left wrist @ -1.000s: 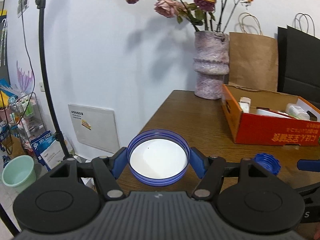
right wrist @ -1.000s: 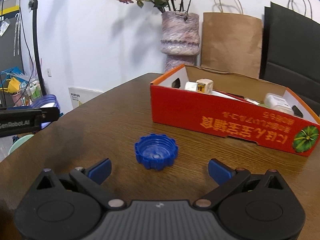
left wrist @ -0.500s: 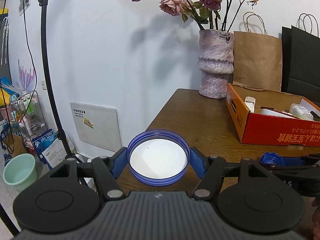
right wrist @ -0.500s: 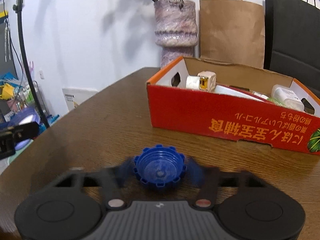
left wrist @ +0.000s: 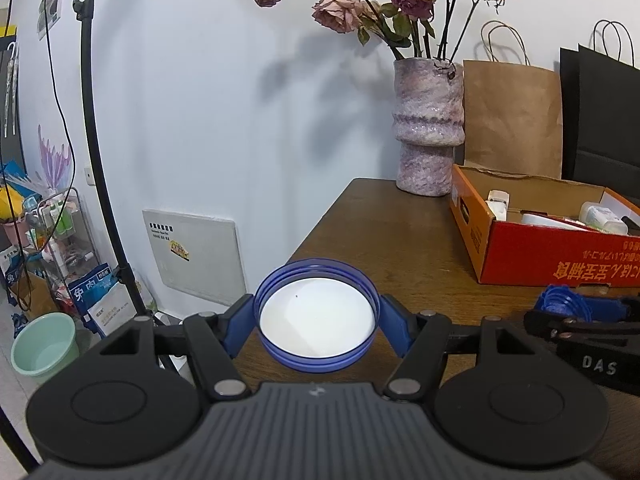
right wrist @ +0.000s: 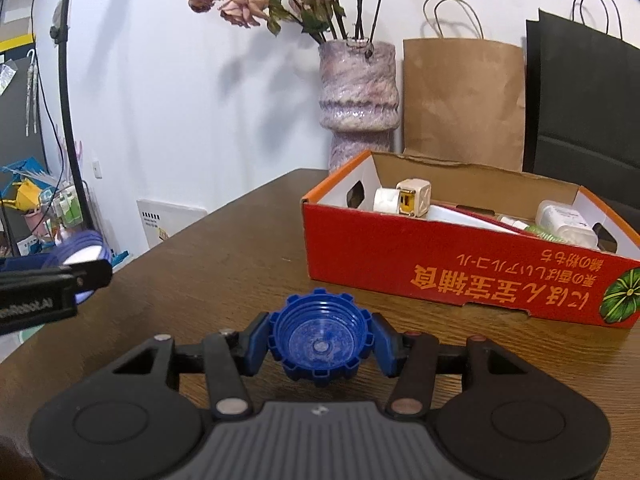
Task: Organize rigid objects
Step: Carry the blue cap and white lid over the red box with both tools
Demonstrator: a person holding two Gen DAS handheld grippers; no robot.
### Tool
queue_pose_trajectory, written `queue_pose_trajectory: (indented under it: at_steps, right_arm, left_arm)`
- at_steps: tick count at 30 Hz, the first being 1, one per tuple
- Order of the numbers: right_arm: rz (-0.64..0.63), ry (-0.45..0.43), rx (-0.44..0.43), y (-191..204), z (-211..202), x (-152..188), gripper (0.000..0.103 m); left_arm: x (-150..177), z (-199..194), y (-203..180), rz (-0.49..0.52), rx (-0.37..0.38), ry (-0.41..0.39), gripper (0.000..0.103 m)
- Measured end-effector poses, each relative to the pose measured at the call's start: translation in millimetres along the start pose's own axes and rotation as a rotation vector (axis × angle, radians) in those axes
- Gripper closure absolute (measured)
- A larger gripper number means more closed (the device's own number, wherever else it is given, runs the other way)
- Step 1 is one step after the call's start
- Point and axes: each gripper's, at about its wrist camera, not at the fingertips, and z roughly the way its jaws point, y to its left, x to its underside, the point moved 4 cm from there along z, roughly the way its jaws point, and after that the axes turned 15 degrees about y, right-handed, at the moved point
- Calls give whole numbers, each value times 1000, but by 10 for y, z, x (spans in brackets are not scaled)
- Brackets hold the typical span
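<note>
My left gripper (left wrist: 316, 322) is shut on a round blue lid with a white inside (left wrist: 316, 316), held above the table's left edge. My right gripper (right wrist: 319, 338) is shut on a blue ridged bottle cap (right wrist: 319, 336), open side up, just above the wooden table (right wrist: 224, 264). The cap also shows in the left wrist view (left wrist: 558, 304), between the right gripper's fingers. The blue lid shows at the left of the right wrist view (right wrist: 82, 250). A red cardboard box (right wrist: 460, 276) holding several small items stands ahead and to the right.
A purple vase with dried roses (right wrist: 358, 100) stands behind the box at the table's back. A brown paper bag (right wrist: 464, 100) and a black bag (right wrist: 584, 96) lean behind the box. A light stand (left wrist: 100, 160) and a green basin (left wrist: 42, 346) are on the floor left.
My right gripper moved forward and shut on the blue cap, then lifted it slightly. My left gripper kept its hold on the blue lid and rose a little.
</note>
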Motion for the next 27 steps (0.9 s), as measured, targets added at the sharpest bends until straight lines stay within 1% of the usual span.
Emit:
queue_pose_trajectory:
  at_steps: [5, 9, 19, 27]
  right_arm:
    - [13, -28, -2, -80, -99, 19, 51]
    - [25, -50, -2, -158, -190, 47, 51]
    - [50, -122, 6, -425, -440, 120, 51]
    - [55, -176, 30, -632, -627, 163, 51]
  left_arm:
    - [15, -43, -76, 9, -8, -13, 35]
    - [33, -78, -158, -5, -3, -16, 36]
    - [108, -192, -524, -2, 7, -23, 36]
    - [124, -250, -780, 7, 4, -30, 35]
